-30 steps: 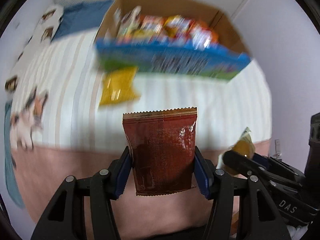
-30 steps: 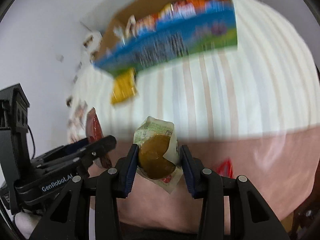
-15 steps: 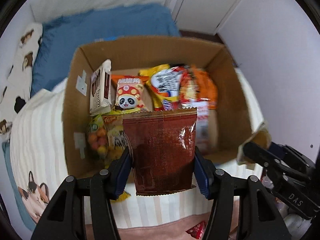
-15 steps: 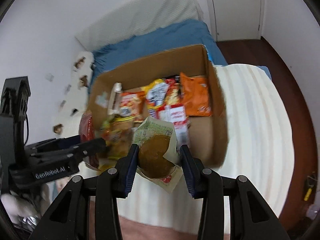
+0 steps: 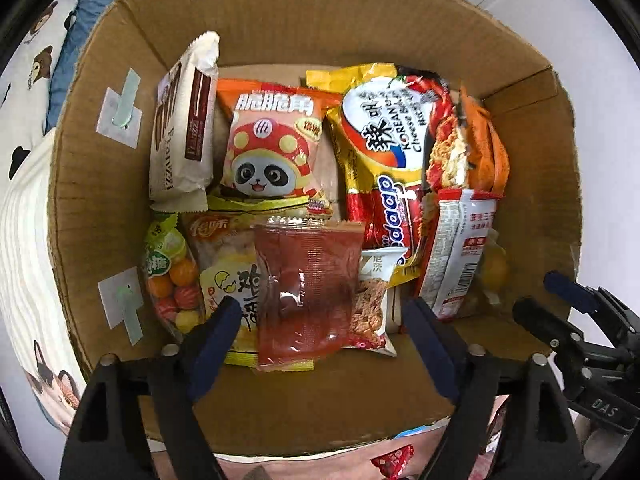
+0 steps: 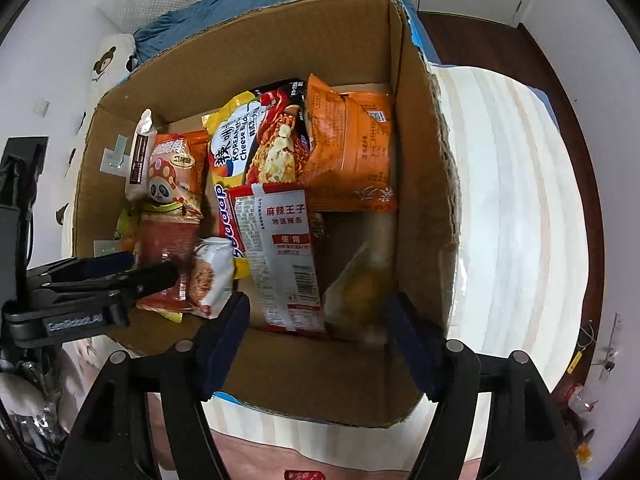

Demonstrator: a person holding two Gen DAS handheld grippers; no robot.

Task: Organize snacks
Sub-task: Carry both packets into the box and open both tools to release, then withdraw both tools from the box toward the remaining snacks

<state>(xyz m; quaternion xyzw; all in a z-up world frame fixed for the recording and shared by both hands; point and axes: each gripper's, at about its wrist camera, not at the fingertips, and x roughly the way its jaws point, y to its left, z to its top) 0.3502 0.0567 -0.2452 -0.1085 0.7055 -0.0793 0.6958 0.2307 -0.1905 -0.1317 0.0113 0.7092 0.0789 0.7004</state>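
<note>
Left claw: jaws have just been opening and stand apart; the dark red sachet lies between them, free of the pads, flat on the packets below.
Right claw: jaws have just been opening too, nothing pinched; the clear-wrapped braised egg is blurred between them, down in the near right corner of the box.
Cardboard box: sits on the striped bed, packed with a panda crisp bag, Korean cheese noodles, an orange packet and a bag of coloured sweets.
Step in hand: both drops look made, so this reads as the let-go.
Doing it well: lift both claws straight up with jaws wide, so no pad snags a wrapper edge.
Watch: a red wrapper waits outside, below the box front.
</note>
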